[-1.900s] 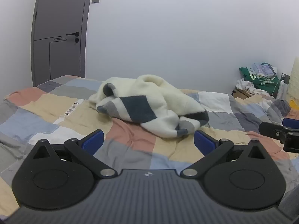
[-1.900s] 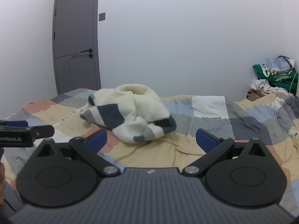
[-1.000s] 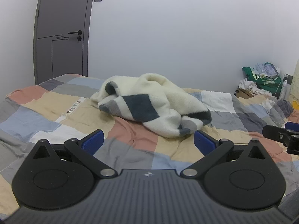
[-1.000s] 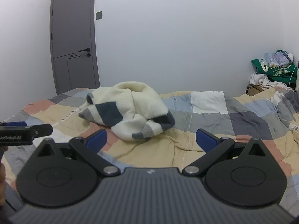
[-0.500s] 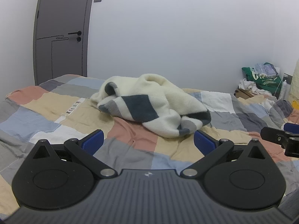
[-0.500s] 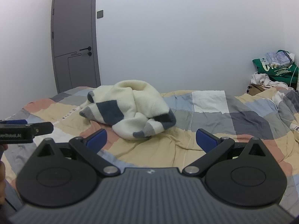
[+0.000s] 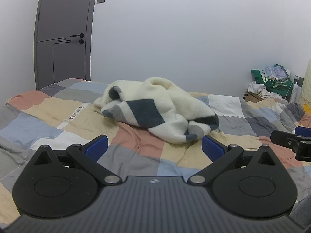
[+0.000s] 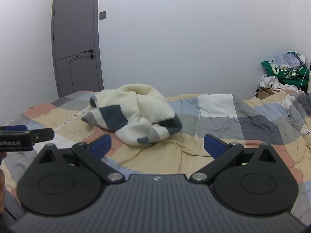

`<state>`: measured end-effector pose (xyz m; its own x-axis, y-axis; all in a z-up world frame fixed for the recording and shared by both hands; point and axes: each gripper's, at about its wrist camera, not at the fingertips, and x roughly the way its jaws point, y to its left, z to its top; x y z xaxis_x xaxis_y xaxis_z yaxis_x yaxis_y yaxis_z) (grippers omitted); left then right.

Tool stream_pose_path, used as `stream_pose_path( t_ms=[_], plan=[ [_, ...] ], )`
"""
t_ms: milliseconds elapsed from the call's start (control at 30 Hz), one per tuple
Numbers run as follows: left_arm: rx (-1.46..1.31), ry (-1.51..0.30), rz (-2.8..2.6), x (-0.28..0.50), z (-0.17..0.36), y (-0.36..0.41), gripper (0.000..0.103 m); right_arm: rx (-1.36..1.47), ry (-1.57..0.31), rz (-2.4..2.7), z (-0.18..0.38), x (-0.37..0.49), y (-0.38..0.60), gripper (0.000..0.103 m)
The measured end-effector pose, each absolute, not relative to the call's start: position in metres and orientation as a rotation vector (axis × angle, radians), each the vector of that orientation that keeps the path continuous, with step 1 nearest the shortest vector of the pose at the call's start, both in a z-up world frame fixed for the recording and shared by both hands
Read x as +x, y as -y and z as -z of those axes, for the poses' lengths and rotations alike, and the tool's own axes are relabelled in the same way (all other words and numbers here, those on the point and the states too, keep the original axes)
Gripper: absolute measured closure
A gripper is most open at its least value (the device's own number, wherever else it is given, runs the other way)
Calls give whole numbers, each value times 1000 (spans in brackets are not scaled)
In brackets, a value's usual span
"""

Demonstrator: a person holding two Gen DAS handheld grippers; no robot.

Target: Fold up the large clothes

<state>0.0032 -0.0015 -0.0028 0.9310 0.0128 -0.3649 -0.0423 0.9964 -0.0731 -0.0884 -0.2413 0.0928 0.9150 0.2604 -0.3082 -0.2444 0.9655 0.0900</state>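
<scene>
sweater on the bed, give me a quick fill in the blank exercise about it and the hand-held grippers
1. The cream sweater with dark and grey blocks lies in a crumpled ____ on the patchwork bed cover.
2. The left hand-held gripper has its jaws ____, with nothing between them.
3. The right hand-held gripper is not ____ the sweater; it is short of it.
4. Behind the bed, the grey door is ____.

Missing words: heap; open; touching; closed

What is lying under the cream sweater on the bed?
The cream sweater lies crumpled on a patchwork quilt. Whether anything else sits beneath it cannot be seen; the heap covers that spot.
</scene>
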Motion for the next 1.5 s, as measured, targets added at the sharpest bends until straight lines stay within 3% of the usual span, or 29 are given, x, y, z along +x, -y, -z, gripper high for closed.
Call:
stream_pose_path(
  t_ms=[1500],
  plan=[
    [-99, -398, -25, 14, 5, -1, 0, 73, -357, -290, -90, -89, 238, 0]
  ],
)
